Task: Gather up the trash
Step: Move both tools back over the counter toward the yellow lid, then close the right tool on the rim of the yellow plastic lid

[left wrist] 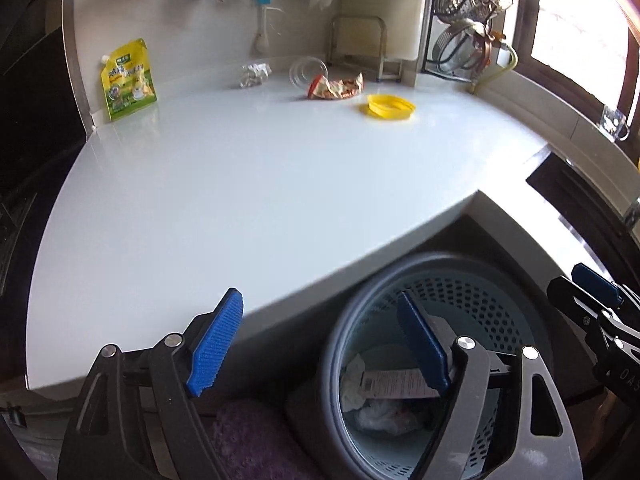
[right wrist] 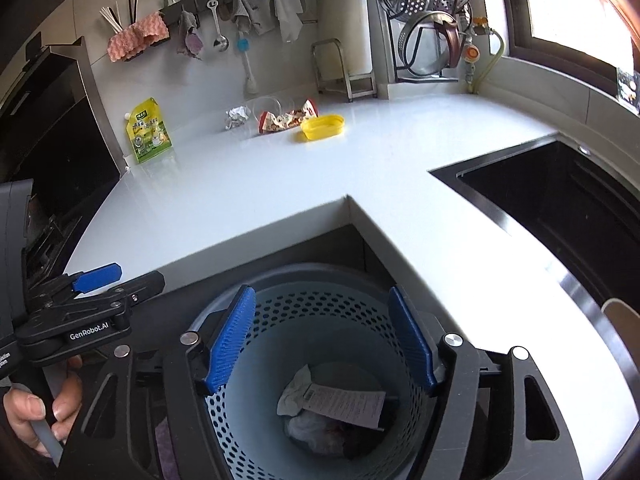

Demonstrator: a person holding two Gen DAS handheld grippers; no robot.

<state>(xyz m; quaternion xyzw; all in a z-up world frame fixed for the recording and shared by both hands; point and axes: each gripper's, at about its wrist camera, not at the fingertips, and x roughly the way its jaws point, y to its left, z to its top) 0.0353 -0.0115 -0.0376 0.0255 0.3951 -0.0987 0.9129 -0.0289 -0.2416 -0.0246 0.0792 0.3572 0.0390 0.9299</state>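
A perforated pale-blue trash bin (right wrist: 320, 312) (left wrist: 472, 292) stands on the floor below the counter's inner corner, holding paper and plastic scraps (right wrist: 340, 404). My right gripper (right wrist: 322, 338) hangs open and empty directly over the bin. My left gripper (left wrist: 320, 344) is open and empty at the counter's front edge, left of the bin. At the back of the counter lie a crumpled foil ball (left wrist: 254, 75) (right wrist: 237, 117), a snack wrapper (left wrist: 336, 88) (right wrist: 286, 120), a clear plastic cup (left wrist: 306, 70) and a yellow lid (left wrist: 390, 107) (right wrist: 322, 127).
A yellow-green pouch (left wrist: 128, 80) (right wrist: 150, 132) leans on the wall at back left. The white counter (left wrist: 240, 184) bends around the bin. A dark sink (right wrist: 560, 200) lies to the right. A dish rack (right wrist: 432, 20) and hanging utensils are at the back.
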